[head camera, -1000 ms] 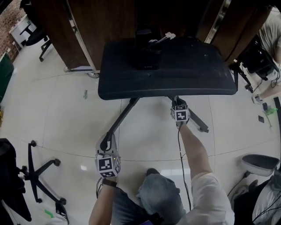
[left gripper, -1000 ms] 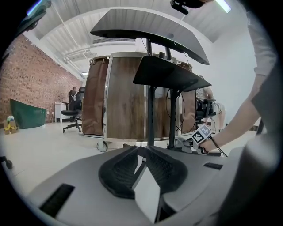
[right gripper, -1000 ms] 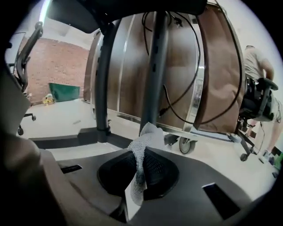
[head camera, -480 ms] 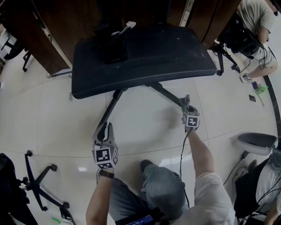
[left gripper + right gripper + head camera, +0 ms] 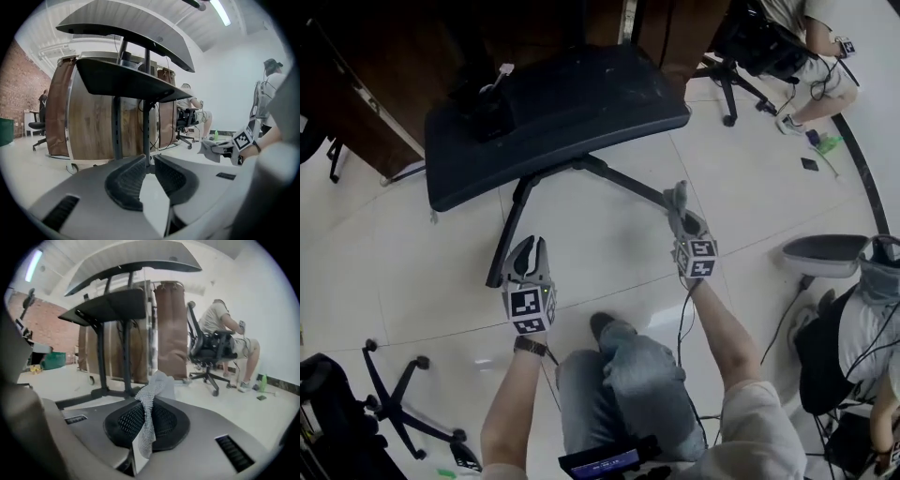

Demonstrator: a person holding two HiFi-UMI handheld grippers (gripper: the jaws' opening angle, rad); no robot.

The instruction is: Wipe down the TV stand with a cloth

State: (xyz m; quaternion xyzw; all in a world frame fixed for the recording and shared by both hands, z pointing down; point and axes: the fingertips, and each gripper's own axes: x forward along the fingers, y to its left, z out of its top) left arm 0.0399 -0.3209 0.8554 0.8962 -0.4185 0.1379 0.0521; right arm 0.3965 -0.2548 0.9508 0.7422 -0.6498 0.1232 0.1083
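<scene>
Grey mesh cloth (image 5: 146, 416) is pinched in the right gripper's (image 5: 677, 197) closed jaws, mid-frame, below the black TV stand (image 5: 581, 103). Left gripper's (image 5: 528, 255) jaws are a little apart, empty. Rubbing hard might pull the cloth out.

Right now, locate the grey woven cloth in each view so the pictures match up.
Head view: grey woven cloth right of centre, at the right gripper tip.
Left gripper view: cloth far right, mid-height.
Right gripper view: cloth at centre, clamped in the jaws.
Shared landmark: the black TV stand.

Glossy white floor tiles (image 5: 609, 253) run to tall brown wooden panels (image 5: 93, 126); a red brick wall (image 5: 21, 79) stands beyond.
</scene>
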